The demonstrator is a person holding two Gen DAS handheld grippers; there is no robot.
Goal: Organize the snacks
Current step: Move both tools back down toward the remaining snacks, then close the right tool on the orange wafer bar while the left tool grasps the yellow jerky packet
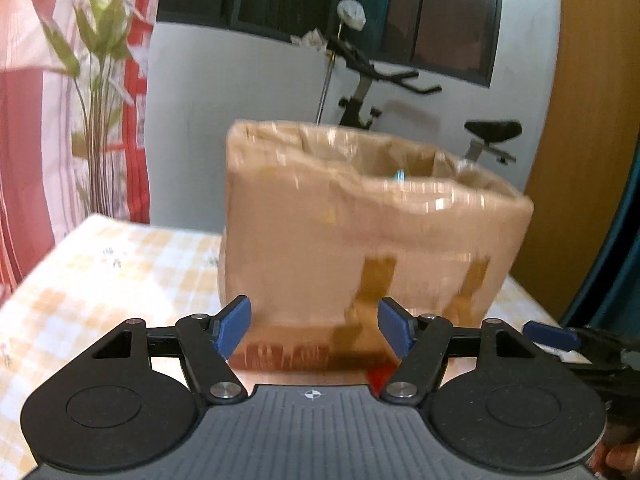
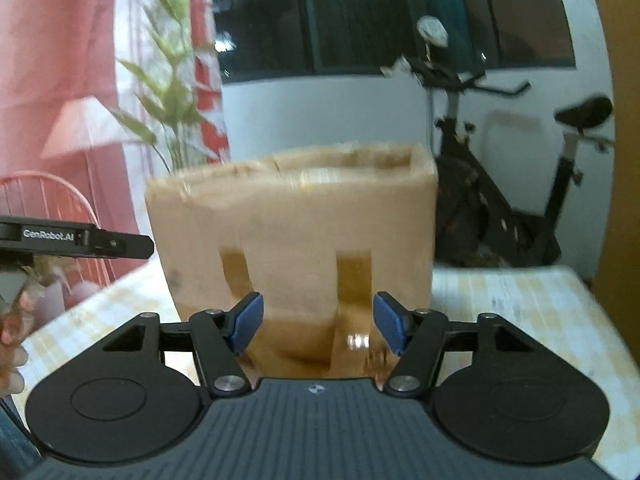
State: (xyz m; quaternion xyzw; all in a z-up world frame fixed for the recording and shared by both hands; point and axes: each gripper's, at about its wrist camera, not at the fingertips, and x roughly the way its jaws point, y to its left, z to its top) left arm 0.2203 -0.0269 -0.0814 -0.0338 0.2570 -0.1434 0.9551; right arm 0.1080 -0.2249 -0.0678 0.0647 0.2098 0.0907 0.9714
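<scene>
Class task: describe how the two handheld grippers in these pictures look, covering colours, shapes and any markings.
Both grippers, left and right, have black linkage arms with silver pivot pins, blue finger pads, two round black housings and a ribbed dark grey body with a small crosshair mark. Seen from the right wrist camera, the left gripper's side reads "GenRobot.AI" in white.

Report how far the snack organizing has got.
Done: nothing visibly sorted; the box's contents are too blurred to tell. In hand: left gripper and right gripper are open and empty, facing the taped cardboard box on the checked tablecloth. Left: the sorting itself.
</scene>
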